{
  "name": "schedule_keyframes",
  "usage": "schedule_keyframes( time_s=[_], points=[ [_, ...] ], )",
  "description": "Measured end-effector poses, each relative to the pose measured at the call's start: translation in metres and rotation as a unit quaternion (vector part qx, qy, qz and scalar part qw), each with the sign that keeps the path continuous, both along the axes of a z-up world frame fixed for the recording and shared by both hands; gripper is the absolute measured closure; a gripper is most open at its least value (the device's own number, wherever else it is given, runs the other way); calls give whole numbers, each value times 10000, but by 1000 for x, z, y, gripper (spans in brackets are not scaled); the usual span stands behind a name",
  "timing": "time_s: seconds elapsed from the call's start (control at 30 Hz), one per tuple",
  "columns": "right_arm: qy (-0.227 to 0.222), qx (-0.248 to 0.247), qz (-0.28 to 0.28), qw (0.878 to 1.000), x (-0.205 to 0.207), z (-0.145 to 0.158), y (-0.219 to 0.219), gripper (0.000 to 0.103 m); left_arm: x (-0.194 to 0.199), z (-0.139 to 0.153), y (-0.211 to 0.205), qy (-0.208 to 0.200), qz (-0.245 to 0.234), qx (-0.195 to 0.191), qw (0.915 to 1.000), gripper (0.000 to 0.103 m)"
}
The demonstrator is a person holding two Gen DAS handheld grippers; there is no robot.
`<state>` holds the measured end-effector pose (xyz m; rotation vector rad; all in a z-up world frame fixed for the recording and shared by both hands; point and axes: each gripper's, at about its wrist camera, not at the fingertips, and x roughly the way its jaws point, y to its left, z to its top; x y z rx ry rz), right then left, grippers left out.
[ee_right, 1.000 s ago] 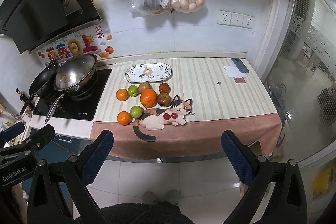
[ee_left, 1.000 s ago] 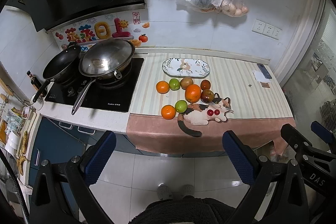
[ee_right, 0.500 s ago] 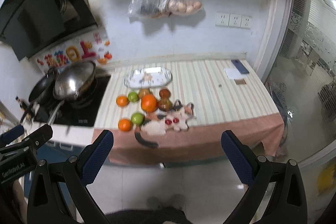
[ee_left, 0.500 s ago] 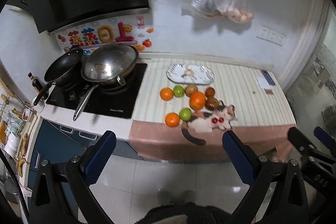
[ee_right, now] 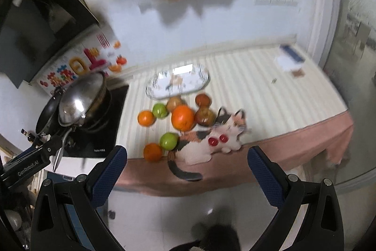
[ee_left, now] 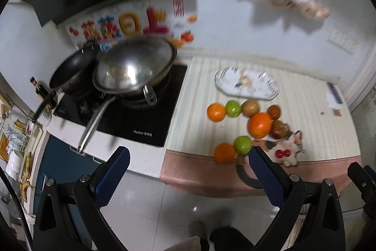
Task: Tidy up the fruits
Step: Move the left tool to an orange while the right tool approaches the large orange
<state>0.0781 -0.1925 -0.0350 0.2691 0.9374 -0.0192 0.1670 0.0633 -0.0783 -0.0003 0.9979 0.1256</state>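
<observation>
Barely begun: every fruit lay loose on the tabletop and the plate [ee_right: 177, 82] toward the back edge was bare.

Both tools hung over the floor, short of the front edge; the left hand-held gripper [ee_left: 188, 177] had its jaws wide apart and empty; the right hand-held gripper [ee_right: 187, 174] likewise; the large orange [ee_right: 182, 117] sat mid-cluster, a small orange [ee_right: 153, 152] and green apple [ee_right: 168, 141] lay nearest the front edge beside the cat-shaped mat [ee_right: 211, 142]; sorting all of it seemingly remained.
</observation>
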Motion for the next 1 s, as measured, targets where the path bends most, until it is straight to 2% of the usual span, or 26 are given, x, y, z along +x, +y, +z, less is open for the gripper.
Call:
schedule_keyframes(
  time_s=[0.27, 0.37, 0.53, 0.67, 0.73, 0.87, 1.0],
  points=[
    [943, 505, 247, 9940, 129, -117, -10, 4, 79, -80, 6, 937, 271, 220, 9950, 0],
    [1354, 557, 523, 9878, 187, -163, -5, 8, 115, -110, 4, 1297, 401, 229, 9905, 0],
    [1849, 402, 1082, 9760, 254, -220, 15, 14, 172, -155, -1, 1988, 413, 71, 9791, 0],
    [2233, 83, 1587, 9617, 283, -253, 32, 17, 212, -187, 1, 2475, 512, -292, 9671, 0],
    [2516, -104, 1754, 9517, 294, -270, 40, 23, 226, -197, 2, 2618, 592, -498, 9620, 1],
    [2613, -510, 2067, 9415, 304, -279, 54, 23, 254, -216, 1, 2875, 618, -785, 9525, 1],
    [2790, -571, 2213, 9327, 306, -283, 55, 23, 267, -236, -5, 3094, 454, -812, 9464, 1]
  ],
)
